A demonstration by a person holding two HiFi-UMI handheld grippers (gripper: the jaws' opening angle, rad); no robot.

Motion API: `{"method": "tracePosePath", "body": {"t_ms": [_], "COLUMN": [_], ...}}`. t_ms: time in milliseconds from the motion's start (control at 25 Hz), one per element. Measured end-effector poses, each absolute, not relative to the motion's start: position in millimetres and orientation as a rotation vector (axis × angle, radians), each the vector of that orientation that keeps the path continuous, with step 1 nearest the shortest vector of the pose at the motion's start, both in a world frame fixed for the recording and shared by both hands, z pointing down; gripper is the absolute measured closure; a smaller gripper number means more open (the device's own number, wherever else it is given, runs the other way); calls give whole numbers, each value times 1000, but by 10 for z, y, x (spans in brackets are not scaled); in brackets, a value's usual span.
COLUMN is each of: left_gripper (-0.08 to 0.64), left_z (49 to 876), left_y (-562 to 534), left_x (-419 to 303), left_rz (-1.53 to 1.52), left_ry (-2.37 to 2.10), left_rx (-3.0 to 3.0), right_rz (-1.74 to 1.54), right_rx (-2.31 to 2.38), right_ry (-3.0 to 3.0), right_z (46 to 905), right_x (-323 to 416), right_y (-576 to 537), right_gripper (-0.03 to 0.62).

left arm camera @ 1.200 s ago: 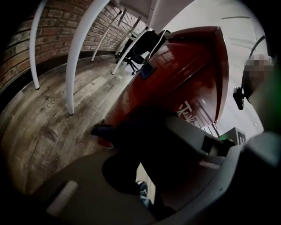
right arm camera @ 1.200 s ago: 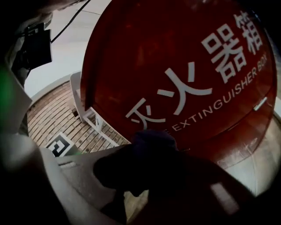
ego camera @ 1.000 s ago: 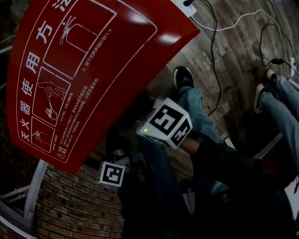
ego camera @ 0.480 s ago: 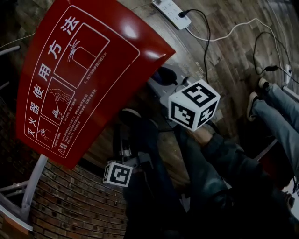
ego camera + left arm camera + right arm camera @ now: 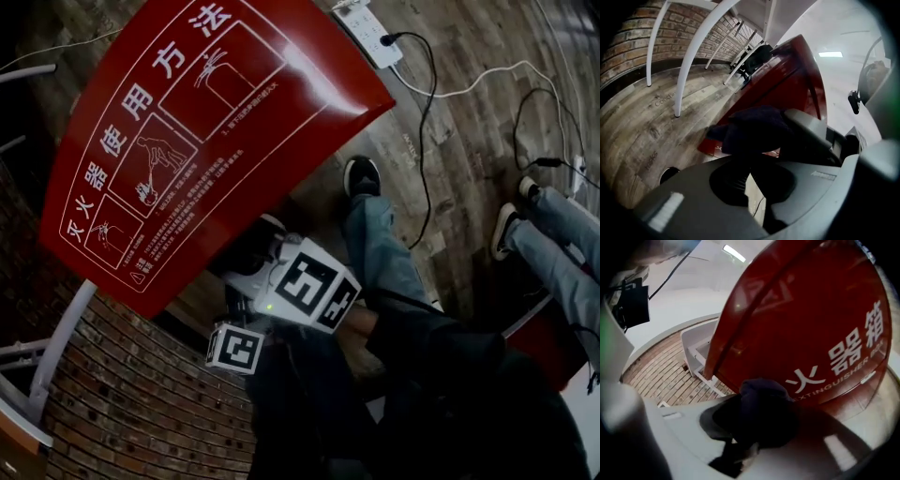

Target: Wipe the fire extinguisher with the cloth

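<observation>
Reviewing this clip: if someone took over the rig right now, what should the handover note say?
Right tool: shut on the bunched dark cloth.
Left tool: jaws closed. The cloth sits at their tips, but it is unclear whether they pinch an edge.
Red fire extinguisher box: just ahead of both tools. No extinguisher itself is in view.
Done: the cloth is in hand. No wiped area can be made out.
Left: bring the cloth onto the red surface and wipe it.
</observation>
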State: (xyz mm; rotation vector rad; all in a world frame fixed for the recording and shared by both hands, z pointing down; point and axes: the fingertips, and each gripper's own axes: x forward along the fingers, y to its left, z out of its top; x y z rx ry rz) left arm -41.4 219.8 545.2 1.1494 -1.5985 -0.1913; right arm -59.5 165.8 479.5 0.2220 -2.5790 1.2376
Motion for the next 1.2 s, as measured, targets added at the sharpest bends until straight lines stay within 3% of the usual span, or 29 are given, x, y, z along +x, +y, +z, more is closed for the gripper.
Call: {"method": "tracePosePath", "body": {"t_ms": [280, 480, 680, 920, 1200], "left_gripper": [561, 561, 561, 561, 561], "left_z": [5337, 5195, 5070, 4888, 4483], "left_y": [2309, 2233, 2129, 2100, 2181], "left_x": [-521, -466, -397, -452, -404], "left_rz": [-270, -300, -312, -346, -390], "left_ry": [-1609, -1577, -1528, -1500, -1482], "left_rx": [1128, 1157, 1214, 1255, 1300], "right_rz": [1134, 629, 88, 34, -151], "right_rx": [799, 1125, 967, 634, 451], "right_ry": [-2522, -2455, -2501, -2472, -2229], "right_z": [4798, 4036, 3241, 3418, 3661], "right_x": [738, 1587, 1108, 86, -349], "right_y": [672, 16, 81, 291, 277], "right_gripper": [489, 488, 491, 494, 502]}}
